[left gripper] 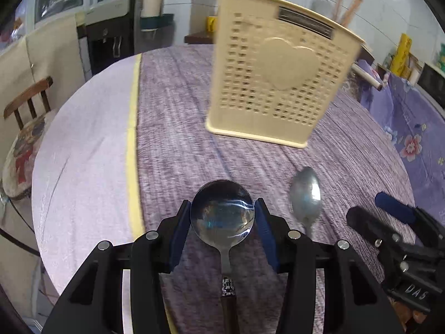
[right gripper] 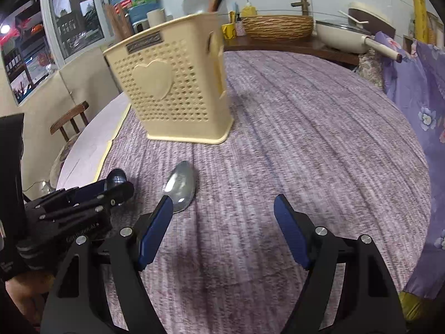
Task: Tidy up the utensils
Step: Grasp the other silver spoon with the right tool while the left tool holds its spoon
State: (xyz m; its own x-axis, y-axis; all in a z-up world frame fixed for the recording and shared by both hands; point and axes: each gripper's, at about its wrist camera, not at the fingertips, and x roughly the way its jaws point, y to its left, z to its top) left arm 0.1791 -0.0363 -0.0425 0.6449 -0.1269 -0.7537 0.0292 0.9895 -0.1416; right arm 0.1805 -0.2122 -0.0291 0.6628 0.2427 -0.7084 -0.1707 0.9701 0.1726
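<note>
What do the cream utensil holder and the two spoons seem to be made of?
Utensil holder: likely molded plastic, matte cream, with perforated walls. Round spoon in the left tongs: polished metal, mirror-like bowl, apparently wooden handle. Oval spoon on the tablecloth: duller metal, probably steel.

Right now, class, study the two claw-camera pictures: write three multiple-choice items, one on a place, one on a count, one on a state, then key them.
1. Where does the loose spoon lie?
A. Inside the caddy
B. On the purple cloth, on the near side of the cream caddy
C. On the chair

2. How many spoons are in view?
A. Two
B. Four
C. None

3. What is the left claw doing?
A. Standing open and empty
B. Gripping the caddy
C. Shut on a round-bowled spoon

Key:
1 B: the loose spoon rests on the purple cloth, apart from the cream caddy.
2 A: one loose, plus the round-bowled spoon.
3 C: the left claw presses its blue pads on both sides of that bowl; the right claw stands open with nothing between its fingers.
</note>
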